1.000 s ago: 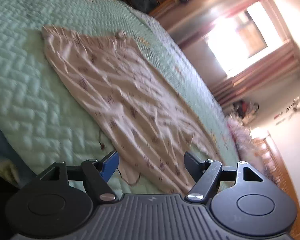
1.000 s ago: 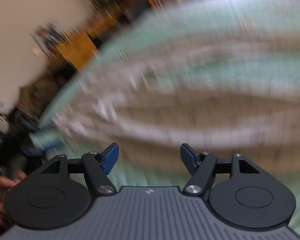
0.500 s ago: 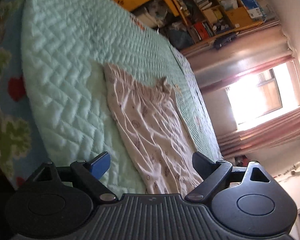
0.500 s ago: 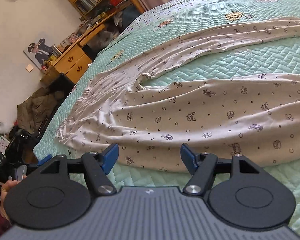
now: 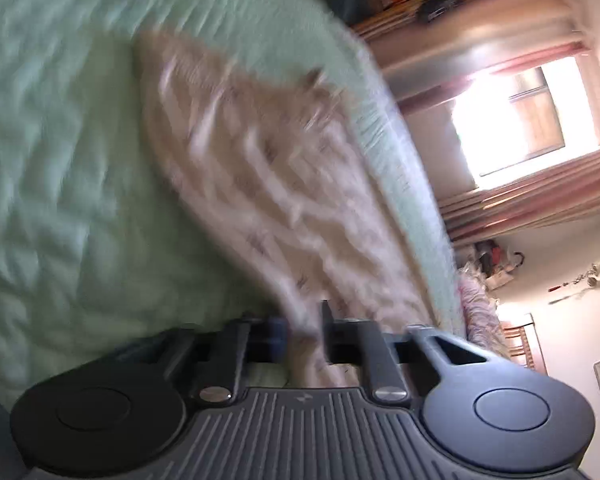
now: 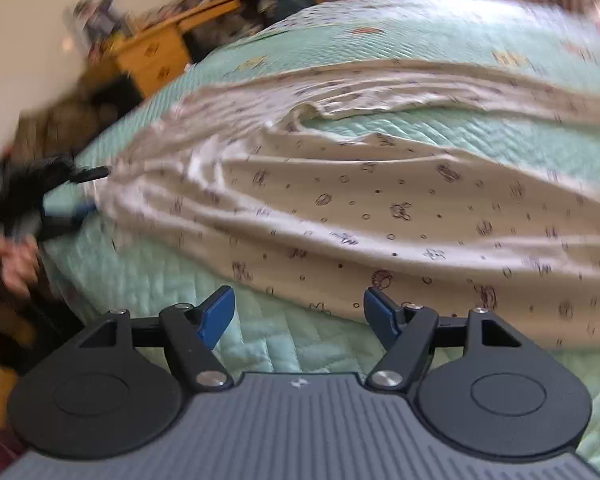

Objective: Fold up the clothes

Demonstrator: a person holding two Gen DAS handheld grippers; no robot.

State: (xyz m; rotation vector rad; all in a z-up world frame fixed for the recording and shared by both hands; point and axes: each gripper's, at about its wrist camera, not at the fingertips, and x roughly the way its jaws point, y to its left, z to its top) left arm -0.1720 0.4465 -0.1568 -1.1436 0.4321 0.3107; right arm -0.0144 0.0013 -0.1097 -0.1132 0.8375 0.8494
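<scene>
The left gripper [image 5: 305, 334] is clenching a bunched corner of the printed pajama pants [image 5: 260, 184], its fingers drawn close with cloth pinched between them. From that pinch the fabric is fanning out across the mint quilted bed cover [image 5: 60, 200], and the ridges radiating away from the grip suggest the hem or waist end is being held taut so the cloth can be carried over itself rather than dragged in a heap. The left-wrist picture is blurred, so which end of the garment is in the grip is hard to tell.

In the right-wrist view, the same left gripper [image 6: 88, 192] is showing at the far left edge, with a hand [image 6: 8, 256] behind it near the bed's side. The pants [image 6: 380, 216] are lying spread along the bed, both legs stretching off to the right with a wedge of bed cover [image 6: 420, 136] showing between them; they are not lying in a folded stack.

The right gripper [image 6: 298, 314] is hanging released, fingers wide apart, just short of the near edge of the lower leg and gripping nothing. That long near edge is lying flat on the cover, seemingly easy to pinch. Bare cover is running along the near side and beyond the far leg, giving room to sweep one leg over the other. The wooden dresser [image 6: 156, 56] is standing well off the bed.
</scene>
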